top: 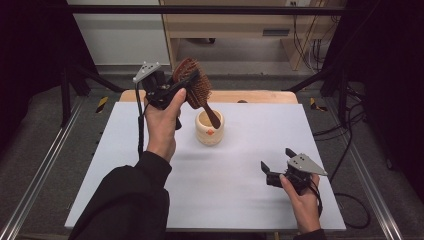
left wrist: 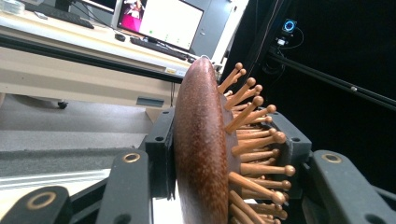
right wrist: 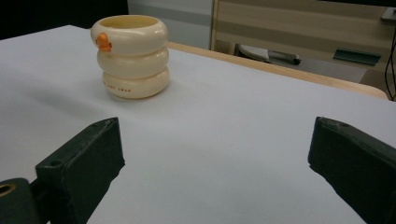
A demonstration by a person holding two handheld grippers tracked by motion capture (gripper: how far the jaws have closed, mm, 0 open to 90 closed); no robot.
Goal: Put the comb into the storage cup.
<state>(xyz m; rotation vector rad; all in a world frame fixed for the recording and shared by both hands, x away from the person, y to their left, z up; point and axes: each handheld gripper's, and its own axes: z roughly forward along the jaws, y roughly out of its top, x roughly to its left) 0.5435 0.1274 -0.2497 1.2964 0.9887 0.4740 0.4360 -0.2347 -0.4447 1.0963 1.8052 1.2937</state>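
The left gripper (top: 185, 82) clamps the head of the wooden hairbrush (top: 196, 85), handle tip above the cream cup (top: 209, 128); the right gripper (top: 276, 164) rests released on the white table (top: 240, 190).

A reddish-brown speckled hairbrush (top: 194, 82) with lighter tan wooden bristles is showing between the black jaws of the left gripper (left wrist: 224, 158). A cream cup (right wrist: 130, 56) with a small orange spot is sitting on a white table (top: 240, 185) edged in pale wood. The right gripper (top: 280, 165) is showing black with a grey plate, and the sleeve (top: 127, 200) is black.
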